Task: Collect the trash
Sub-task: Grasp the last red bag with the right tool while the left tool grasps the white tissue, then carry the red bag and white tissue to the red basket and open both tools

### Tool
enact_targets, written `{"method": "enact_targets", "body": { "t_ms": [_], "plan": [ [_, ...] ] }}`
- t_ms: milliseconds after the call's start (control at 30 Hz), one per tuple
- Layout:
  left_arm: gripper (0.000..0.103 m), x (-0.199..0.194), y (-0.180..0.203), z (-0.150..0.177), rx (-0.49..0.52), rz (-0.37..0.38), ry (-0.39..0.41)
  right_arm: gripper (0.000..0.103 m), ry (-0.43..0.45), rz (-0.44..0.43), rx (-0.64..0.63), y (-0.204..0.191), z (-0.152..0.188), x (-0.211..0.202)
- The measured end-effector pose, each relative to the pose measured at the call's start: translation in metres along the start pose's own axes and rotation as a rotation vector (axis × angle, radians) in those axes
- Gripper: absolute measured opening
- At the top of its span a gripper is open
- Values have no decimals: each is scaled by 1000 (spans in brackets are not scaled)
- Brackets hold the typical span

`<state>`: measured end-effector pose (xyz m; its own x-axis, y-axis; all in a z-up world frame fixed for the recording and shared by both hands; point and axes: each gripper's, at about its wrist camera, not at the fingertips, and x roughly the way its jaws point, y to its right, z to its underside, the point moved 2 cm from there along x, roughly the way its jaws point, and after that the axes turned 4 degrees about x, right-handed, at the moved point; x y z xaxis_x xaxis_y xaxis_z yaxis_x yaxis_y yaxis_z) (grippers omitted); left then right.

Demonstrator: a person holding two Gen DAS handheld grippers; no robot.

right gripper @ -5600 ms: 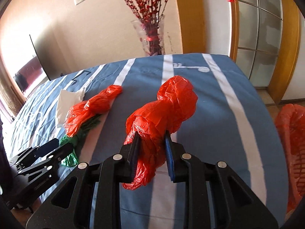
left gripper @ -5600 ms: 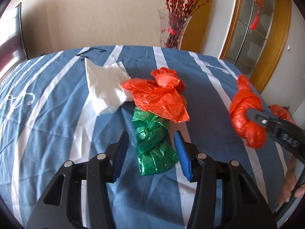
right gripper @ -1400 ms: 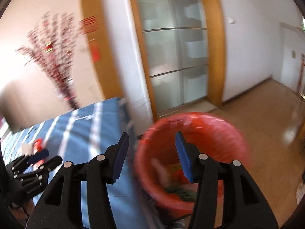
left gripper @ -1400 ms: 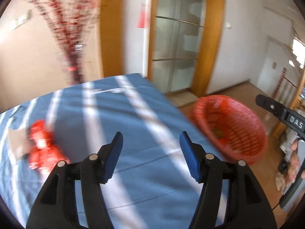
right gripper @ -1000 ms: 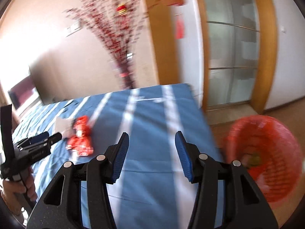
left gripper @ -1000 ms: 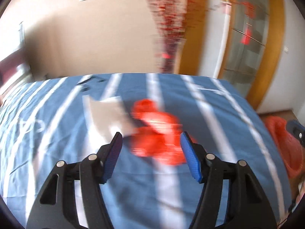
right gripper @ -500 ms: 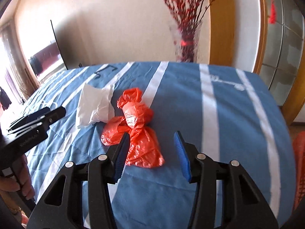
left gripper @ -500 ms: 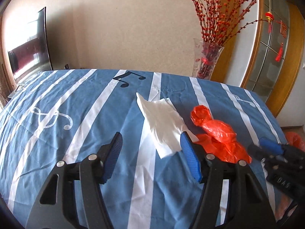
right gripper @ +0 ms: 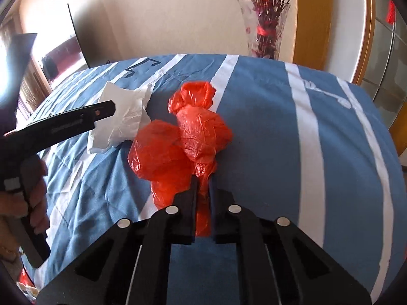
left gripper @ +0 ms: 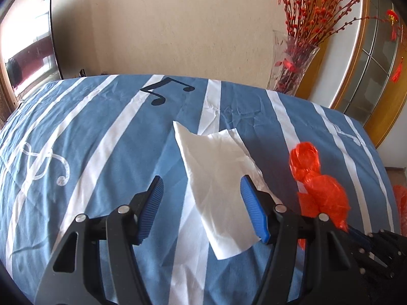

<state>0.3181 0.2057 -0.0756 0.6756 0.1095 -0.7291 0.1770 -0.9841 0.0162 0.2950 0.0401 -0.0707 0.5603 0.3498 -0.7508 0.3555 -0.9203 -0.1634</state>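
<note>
The white tissue lies crumpled on the blue-and-white striped cloth and serves as the fixed mark here. The left gripper hovers over the tissue's near end with its blue pads spread wide on either side of it; nothing is pinched, and whether the pads touch the paper cannot be told from this angle. In the right wrist view one black finger of that gripper reaches across the tissue's left edge, and the hand that holds the tool shows at the frame's left border.

Just to the right of the tissue, touching its edge in the right wrist view, sits the knotted red plastic bag. The right gripper is closing on the bag's near tail: the jaws stand almost together and a thin strip of red film is squeezed between them. The rest of the bag rests on the cloth, bulging beyond the fingertips.

Well beyond the tissue, past the far edge of the cloth, a glass vase of red berry branches stands by the wall. A black music note is printed on the cloth beyond the tissue
</note>
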Motion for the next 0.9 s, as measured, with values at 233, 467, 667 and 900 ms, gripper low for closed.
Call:
{"method": "enact_targets", "body": {
  "t_ms": [233,467,667,900],
  "plan": [
    [62,21,11,3,22,-1,-64,6,40,47,26,26,12,-30],
    [14,25,30,3,51,46,-74,6,67,71,80,52,21,-54],
    [10,9,39,8,43,93,-39,6,110,93,123,74,28,-83],
    [10,-34,73,10,96,134,24,6,193,150,160,102,39,-131]
  ]
}}
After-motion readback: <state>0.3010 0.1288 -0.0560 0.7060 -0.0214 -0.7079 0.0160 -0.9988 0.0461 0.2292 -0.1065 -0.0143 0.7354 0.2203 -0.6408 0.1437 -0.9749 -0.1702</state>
